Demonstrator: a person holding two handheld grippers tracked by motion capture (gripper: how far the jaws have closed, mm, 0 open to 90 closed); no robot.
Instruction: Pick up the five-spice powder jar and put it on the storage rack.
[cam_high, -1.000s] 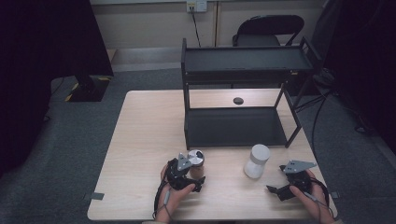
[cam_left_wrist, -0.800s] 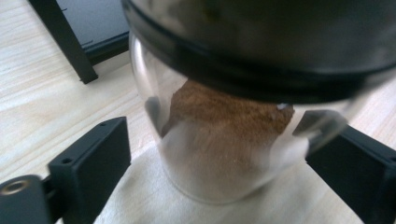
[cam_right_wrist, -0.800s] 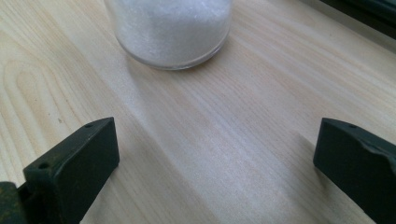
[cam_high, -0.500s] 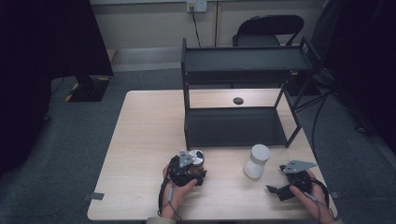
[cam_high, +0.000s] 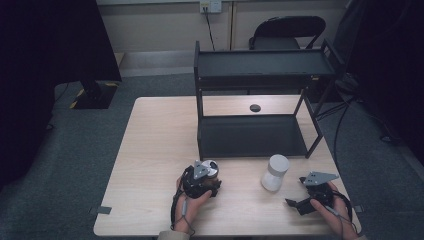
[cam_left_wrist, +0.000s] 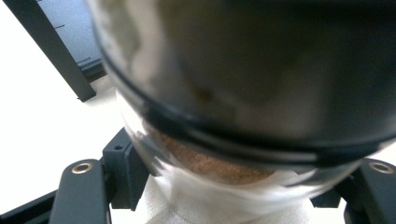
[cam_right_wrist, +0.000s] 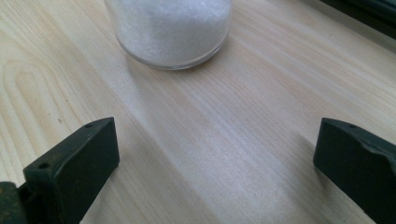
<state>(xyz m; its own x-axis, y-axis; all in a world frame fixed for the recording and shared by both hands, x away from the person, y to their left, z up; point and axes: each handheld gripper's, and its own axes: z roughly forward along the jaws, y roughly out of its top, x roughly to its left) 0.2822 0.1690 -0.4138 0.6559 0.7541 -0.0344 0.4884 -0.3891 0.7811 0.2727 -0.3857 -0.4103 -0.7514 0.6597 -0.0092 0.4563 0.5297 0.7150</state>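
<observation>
Left gripper (cam_high: 207, 181) clamped on a little glass jar (cam_left_wrist: 224, 140) near the table's (cam_high: 160, 145) front edge.

Jaws just closed on it; jar's clear, dark band round it, brownish powder inside. Second jar (cam_high: 275, 172) holds white grains; right gripper (cam_high: 295, 204) near it, jaws wide apart, holding nothing.

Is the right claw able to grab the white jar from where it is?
Probably yes: the right claw is open, and only bare table lies between it and the white jar.
</observation>
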